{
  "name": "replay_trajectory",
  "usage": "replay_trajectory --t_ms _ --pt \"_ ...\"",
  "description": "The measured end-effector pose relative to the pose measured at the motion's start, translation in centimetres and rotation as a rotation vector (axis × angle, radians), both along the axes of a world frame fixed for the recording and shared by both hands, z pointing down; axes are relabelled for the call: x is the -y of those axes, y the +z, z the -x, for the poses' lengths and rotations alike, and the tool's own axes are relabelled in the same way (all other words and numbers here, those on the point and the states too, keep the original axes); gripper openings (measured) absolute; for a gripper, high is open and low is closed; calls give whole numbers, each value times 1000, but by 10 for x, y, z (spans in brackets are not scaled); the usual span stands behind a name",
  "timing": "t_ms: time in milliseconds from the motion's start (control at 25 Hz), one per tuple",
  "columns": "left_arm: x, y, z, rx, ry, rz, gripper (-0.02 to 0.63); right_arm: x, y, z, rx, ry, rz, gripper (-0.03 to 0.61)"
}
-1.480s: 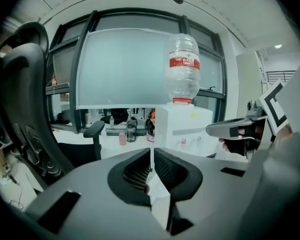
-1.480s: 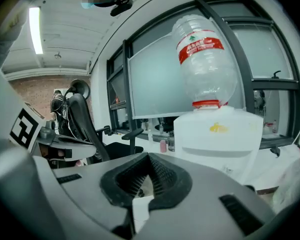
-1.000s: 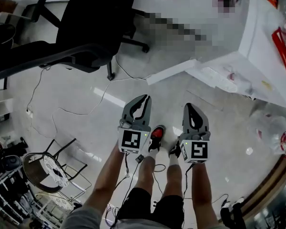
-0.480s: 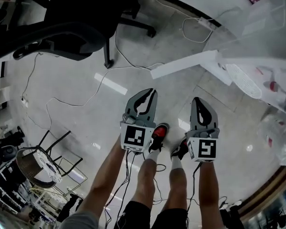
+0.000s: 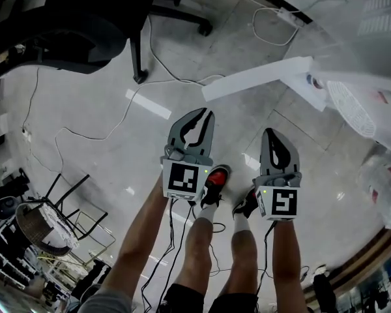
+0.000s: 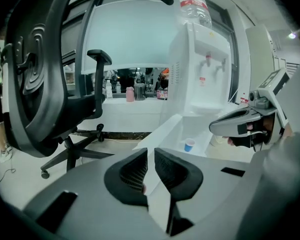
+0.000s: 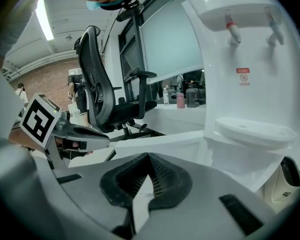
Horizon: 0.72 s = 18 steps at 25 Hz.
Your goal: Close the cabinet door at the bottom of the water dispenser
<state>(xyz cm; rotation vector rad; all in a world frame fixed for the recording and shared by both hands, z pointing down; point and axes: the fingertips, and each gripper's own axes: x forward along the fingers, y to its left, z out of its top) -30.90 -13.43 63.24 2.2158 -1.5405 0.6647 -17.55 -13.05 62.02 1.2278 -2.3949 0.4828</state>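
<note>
A white water dispenser (image 7: 250,99) stood on the floor, its bottom cabinet door (image 5: 257,78) swung wide open from the dispenser's base. Facing the dispenser, the left claw (image 5: 207,113) and right claw (image 5: 271,133) hovered side by side, clear of the door — each pressed together, gripping nothing. A black office chair (image 5: 85,25) stood well apart from the dispenser.

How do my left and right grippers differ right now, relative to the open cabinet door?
The left gripper points at the cabinet door's free end; the right gripper lines up nearer its hinge, by the water dispenser. The left gripper reaches farther forward than the right gripper. Both are shut, empty and off the door.
</note>
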Motion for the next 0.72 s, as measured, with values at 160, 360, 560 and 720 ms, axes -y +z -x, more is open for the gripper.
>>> replay_trajectory --t_ms 160,360,560,720 --pt "2 11 0 10 17 44 111 -3 3 1 -1 -10 5 15" --pt "12 23 3 58 33 61 187 -4 6 -2 15 4 17 15" --pt "26 37 9 77 13 62 223 -3 11 -8 15 23 26 15" --pt "32 44 9 76 25 68 227 -2 16 -12 11 35 28 15"
